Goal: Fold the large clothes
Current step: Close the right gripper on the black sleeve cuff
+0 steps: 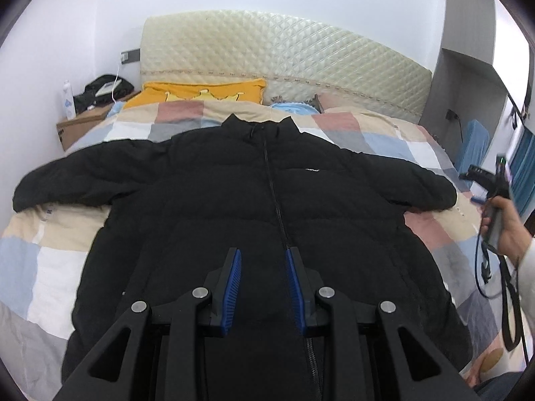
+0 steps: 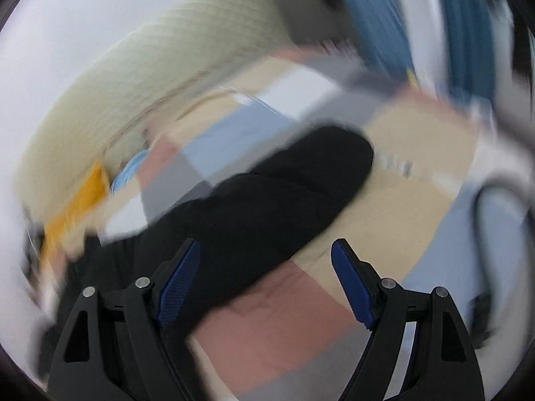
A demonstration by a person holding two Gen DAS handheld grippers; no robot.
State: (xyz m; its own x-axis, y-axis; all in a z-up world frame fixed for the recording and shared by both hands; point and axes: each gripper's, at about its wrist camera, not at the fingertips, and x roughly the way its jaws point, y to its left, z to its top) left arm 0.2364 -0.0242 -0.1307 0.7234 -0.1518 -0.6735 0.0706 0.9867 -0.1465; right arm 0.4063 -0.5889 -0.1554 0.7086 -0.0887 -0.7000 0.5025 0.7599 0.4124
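A black puffer jacket [image 1: 254, 200] lies face up and zipped on the bed, collar toward the headboard, both sleeves spread sideways. My left gripper [image 1: 263, 257] hovers above the jacket's lower front near the zipper, jaws open and empty. My right gripper [image 2: 265, 250] is wide open and empty, above the jacket's right sleeve [image 2: 267, 193]; this view is blurred by motion. The right gripper also shows in the left wrist view [image 1: 485, 180], held in a hand at the bed's right side.
The checked quilt [image 1: 43, 267] covers the bed. A yellow pillow [image 1: 204, 92] and a quilted headboard [image 1: 267, 50] are at the far end. A cardboard box [image 1: 80, 123] with a bottle and a black bag stands at the left. Blue items [image 1: 473, 143] stand at the right.
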